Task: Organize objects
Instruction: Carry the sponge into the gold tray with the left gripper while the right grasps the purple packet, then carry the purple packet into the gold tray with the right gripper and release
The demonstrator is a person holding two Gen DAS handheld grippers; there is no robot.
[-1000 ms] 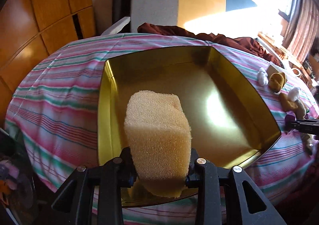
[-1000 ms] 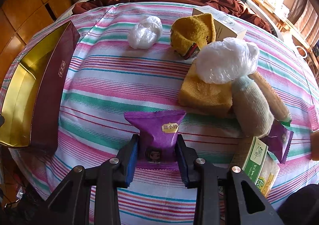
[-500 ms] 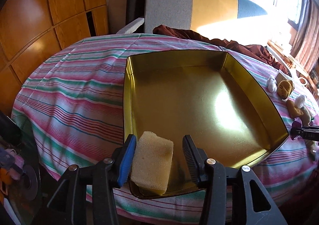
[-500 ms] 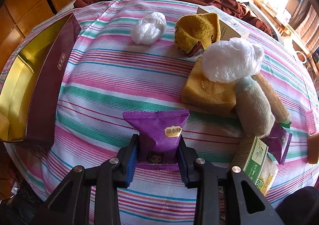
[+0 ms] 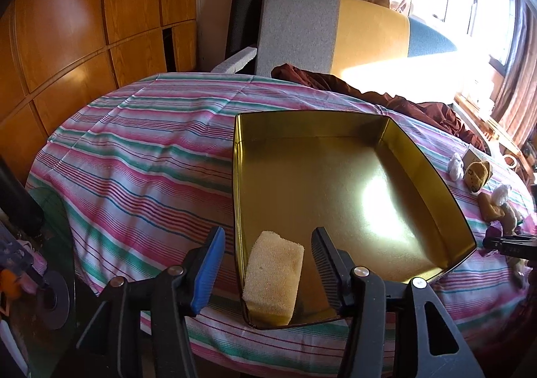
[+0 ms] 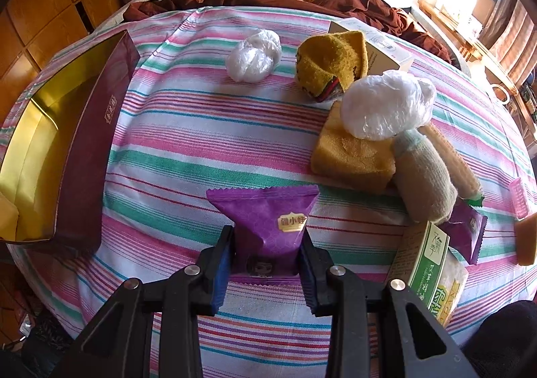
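The gold-lined box [image 5: 335, 183] sits on the striped tablecloth [image 5: 141, 176], and everything else places itself around it. In its near left corner lies the pale yellow sponge [image 5: 272, 277], resting against the box's left wall. The left gripper [image 5: 266, 264] hangs over that corner with its jaws opening; the sponge is between them but neither pad touches it (a clear gap shows on each side), so it is released.

In the right wrist view the box [image 6: 90, 156] shows its maroon outer wall, and to the right of it, apart from the wall, the right gripper [image 6: 265, 257] is clenched on a purple snack packet [image 6: 265, 220], its pads pressing both sides of the packet's lower half. Farther from the box lie two crumpled clear plastic bags [image 6: 253, 56], a mustard knit item [image 6: 330, 59], a darker sponge [image 6: 352, 153], a beige sock [image 6: 424, 176] and a green-and-white carton [image 6: 426, 260]
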